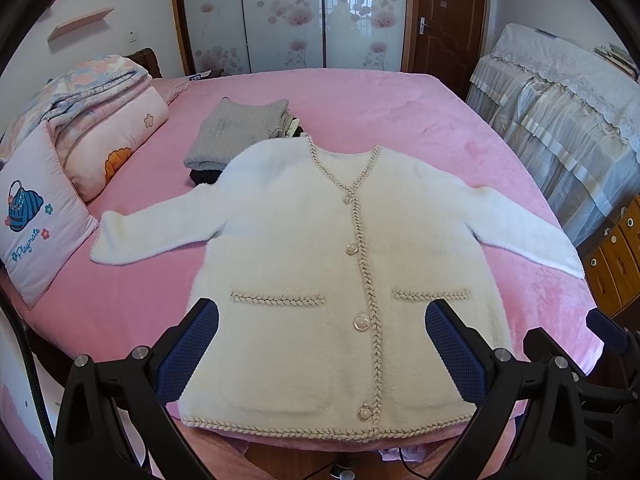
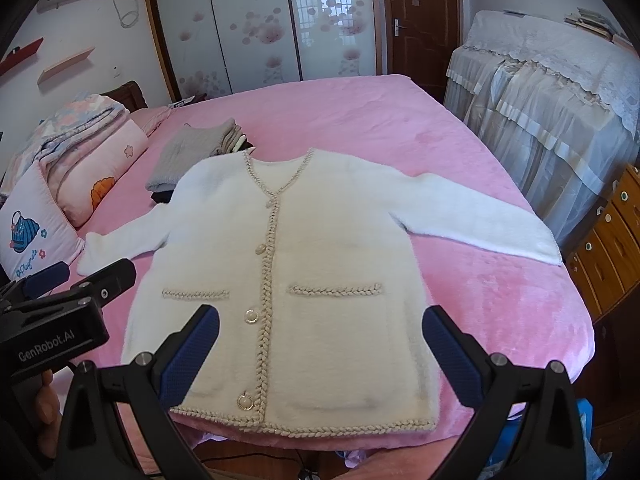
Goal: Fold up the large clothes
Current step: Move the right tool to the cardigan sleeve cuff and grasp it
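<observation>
Cardigan, white fuzzy knit with braided beige trim and pearl buttons (image 1: 320,264), lies face-up, buttoned, sleeves spread on pink plush bedspread (image 1: 400,120), likely flattened ready for folding | left gripper (image 1: 320,332) and right gripper (image 2: 320,332) hover above hem, fingers apart, holding nothing | folded grey pile (image 1: 236,132) partly hidden behind shoulder; hem's front edge overhangs bed, underside unseen.

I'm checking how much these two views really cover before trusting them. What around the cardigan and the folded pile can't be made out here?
- Folded pile: the dark items under the grey top layer are hidden by it and by the white cardigan shoulder, in both views.
- Cardigan back: face down on the pink bed.
- Hem corners: covered by the open left gripper and open right gripper.
- Floor clutter below the bed edge: cut off.
</observation>
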Motion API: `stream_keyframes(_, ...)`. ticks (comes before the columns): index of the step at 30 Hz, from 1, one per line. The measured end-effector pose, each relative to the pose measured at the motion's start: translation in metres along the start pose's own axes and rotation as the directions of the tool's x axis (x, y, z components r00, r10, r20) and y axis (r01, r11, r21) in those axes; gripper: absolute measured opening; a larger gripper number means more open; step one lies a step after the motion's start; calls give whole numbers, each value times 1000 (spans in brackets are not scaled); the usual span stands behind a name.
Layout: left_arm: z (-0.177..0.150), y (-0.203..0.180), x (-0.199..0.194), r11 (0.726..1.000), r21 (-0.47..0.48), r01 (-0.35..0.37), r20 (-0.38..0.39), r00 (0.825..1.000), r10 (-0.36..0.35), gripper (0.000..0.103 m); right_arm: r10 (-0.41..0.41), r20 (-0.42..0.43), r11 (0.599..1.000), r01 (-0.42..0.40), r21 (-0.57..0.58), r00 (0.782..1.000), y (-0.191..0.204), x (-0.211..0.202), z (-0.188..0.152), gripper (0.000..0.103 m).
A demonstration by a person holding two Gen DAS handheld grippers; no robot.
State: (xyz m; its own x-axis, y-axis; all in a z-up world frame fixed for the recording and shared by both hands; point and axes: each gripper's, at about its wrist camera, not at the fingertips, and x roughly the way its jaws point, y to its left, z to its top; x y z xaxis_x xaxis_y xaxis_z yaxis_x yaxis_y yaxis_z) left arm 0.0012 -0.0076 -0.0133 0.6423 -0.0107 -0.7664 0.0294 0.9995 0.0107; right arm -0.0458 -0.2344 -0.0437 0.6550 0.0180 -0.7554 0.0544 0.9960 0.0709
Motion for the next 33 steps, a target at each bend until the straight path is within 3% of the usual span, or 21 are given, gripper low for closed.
stream_keyframes(11, 23, -24, 0, 999, 45, 11, 32, 999, -13, 103, -15, 42, 998, 12, 62, 999, -36, 0, 13, 102)
stream_keyframes(17, 43, -53, -8, 995, 94, 22, 94, 995, -31, 103, -30, 94, 994, 19, 109, 995, -72, -7, 30, 102)
stream_keyframes(26, 83, -114, -5, 984, 174, 26, 187, 981, -59, 103, -134, 182, 986, 113, 122, 974, -127, -16, 63, 102)
stream_keyframes(33, 114, -164, 24, 978, 202, 47, 190, 978, -86, 103, -200, 187, 972, 171, 159, 962, -180, 1, 82, 101)
